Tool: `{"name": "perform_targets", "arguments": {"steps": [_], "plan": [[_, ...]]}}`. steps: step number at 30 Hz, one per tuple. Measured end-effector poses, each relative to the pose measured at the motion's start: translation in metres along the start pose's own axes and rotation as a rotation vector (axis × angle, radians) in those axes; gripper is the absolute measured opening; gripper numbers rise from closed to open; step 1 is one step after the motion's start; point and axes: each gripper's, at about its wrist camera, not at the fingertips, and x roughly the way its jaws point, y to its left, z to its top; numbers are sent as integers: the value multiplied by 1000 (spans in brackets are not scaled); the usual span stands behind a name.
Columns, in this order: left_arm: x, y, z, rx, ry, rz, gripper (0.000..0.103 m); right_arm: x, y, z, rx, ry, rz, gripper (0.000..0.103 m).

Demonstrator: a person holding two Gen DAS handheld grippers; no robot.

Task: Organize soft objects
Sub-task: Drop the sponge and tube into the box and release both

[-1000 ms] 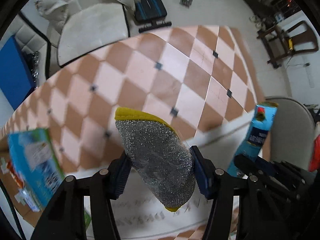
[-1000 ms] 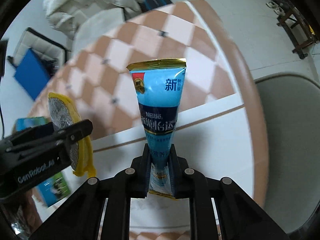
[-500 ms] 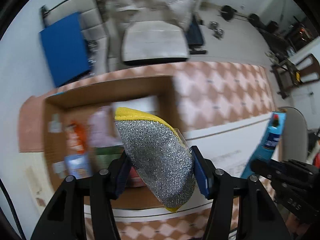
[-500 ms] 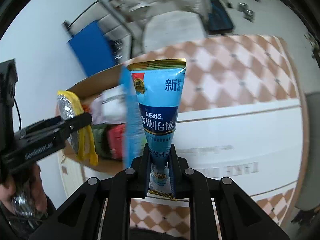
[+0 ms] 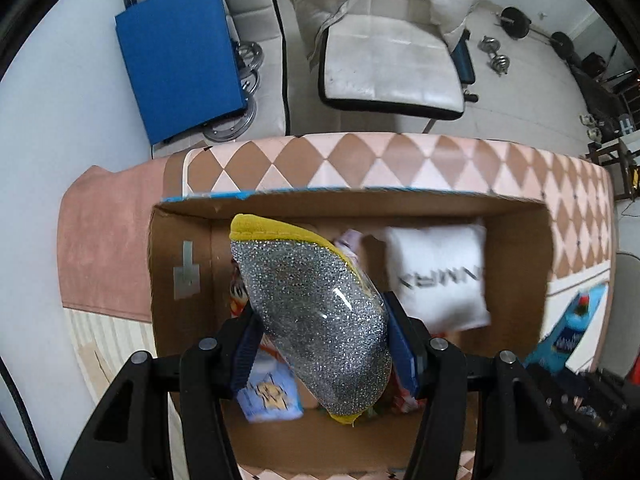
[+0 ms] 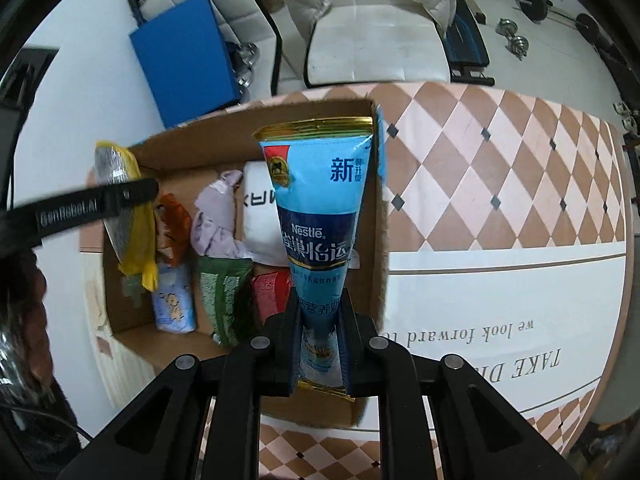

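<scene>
My left gripper [image 5: 324, 344] is shut on a silver glitter sponge with a yellow back [image 5: 316, 312], held above the open cardboard box [image 5: 180, 240]. The sponge also shows in the right wrist view [image 6: 120, 208]. My right gripper [image 6: 318, 332] is shut on a blue Nestle packet [image 6: 320, 208], upright over the box's right wall [image 6: 378, 240]. The packet shows at the right edge of the left wrist view [image 5: 568, 332]. Inside the box lie a white pillow [image 5: 440, 276], a lilac cloth [image 6: 218, 220], a green pack [image 6: 224, 292], a red pack [image 6: 270, 288] and a small blue pack [image 6: 174, 304].
The box sits on a table with a pink and brown diamond cloth [image 6: 500, 168] and a white printed panel [image 6: 520, 292]. Beyond the table stand a white chair with a white jacket [image 5: 388, 64], a blue pad [image 5: 180, 56] and dumbbells [image 5: 496, 56] on the floor.
Both grippers have swung left from over the patterned table to above the cardboard box, each still holding its item. The box contents have come into clear view.
</scene>
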Motion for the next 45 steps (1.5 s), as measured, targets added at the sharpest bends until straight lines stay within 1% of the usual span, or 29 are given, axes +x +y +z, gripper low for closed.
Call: {"name": "perform_targets", "arguments": {"steps": [8, 9, 12, 15, 16, 17, 18, 20, 24, 25, 26, 27, 29, 31, 32, 34, 37, 40, 45], "plan": [[42, 9, 23, 18, 57, 50, 55, 40, -1, 3, 22, 57, -60, 17], [47, 9, 25, 26, 71, 51, 57, 45, -1, 3, 22, 61, -68, 17], [58, 14, 29, 15, 101, 44, 57, 55, -2, 5, 28, 87, -94, 17], [60, 19, 30, 3, 110, 36, 57, 62, -4, 5, 45, 120, -86, 19], [60, 20, 30, 2, 109, 36, 57, 62, -5, 5, 47, 128, -86, 25], [58, 20, 30, 0, 106, 30, 57, 61, -5, 5, 49, 128, -89, 38], [57, 21, 29, -3, 103, 25, 57, 60, -4, 5, 43, 124, -95, 46], [52, 23, 29, -12, 96, 11, 57, 56, -1, 4, 37, 120, -87, 56], [39, 24, 27, -12, 70, -25, 66, 46, 4, 5, 34, 108, -89, 61], [36, 25, 26, -13, 61, -29, 75, 44, 4, 5, 38, 105, -87, 62], [31, 25, 24, -14, 48, -37, 80, 43, 5, 5, 40, 99, -86, 64], [28, 26, 22, -16, 37, -43, 88, 40, 5, 4, 41, 92, -90, 67], [18, 27, 15, -15, 15, -59, 89, 34, 4, 3, 45, 74, -93, 77], [12, 29, 6, -16, 2, -69, 89, 29, 5, 0, 42, 60, -88, 84], [8, 30, -1, -19, -9, -75, 89, 28, 6, -3, 42, 59, -88, 94], [2, 32, -16, -27, -29, -91, 89, 26, 10, -8, 30, 43, -92, 103], [-3, 34, -36, -43, -47, -110, 89, 21, 17, -16, 13, 19, -109, 103], [-7, 35, -61, -60, -61, -113, 89, 19, 25, -27, -3, -5, -121, 103], [-9, 34, -97, -77, -84, -66, 89, 15, 28, -44, -9, -41, -145, 103]]}}
